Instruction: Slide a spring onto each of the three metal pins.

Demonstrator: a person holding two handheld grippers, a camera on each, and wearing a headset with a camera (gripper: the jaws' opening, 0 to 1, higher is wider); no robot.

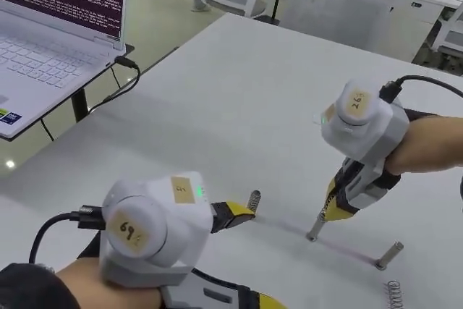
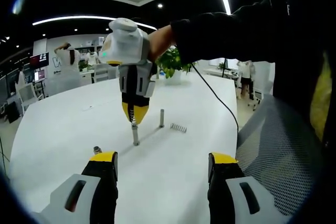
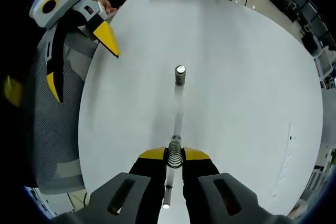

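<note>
Gripping a spring [image 3: 174, 160] with the right gripper [image 3: 174, 153], just over the middle pin [image 2: 135, 136]. Holding the left gripper [image 2: 163, 157] wide open near the spring-clad pin [image 3: 180, 74] — with a loose spring [image 2: 178, 128] on the surface [image 1: 253, 92] by the far pin [image 2: 161, 118].

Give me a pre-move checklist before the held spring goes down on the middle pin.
1. Grip: the right gripper is shut on the spring: ok.
2. Alignment: the spring hangs just over the middle pin, seemingly in line. Whether it has started onto the tip: cannot tell.
3. The left gripper is open and apart from that pin: ok.
4. The end pin near the left gripper carries its spring: ok.
5. The other end pin is bare, with a loose spring lying beside it: not ok.
</note>
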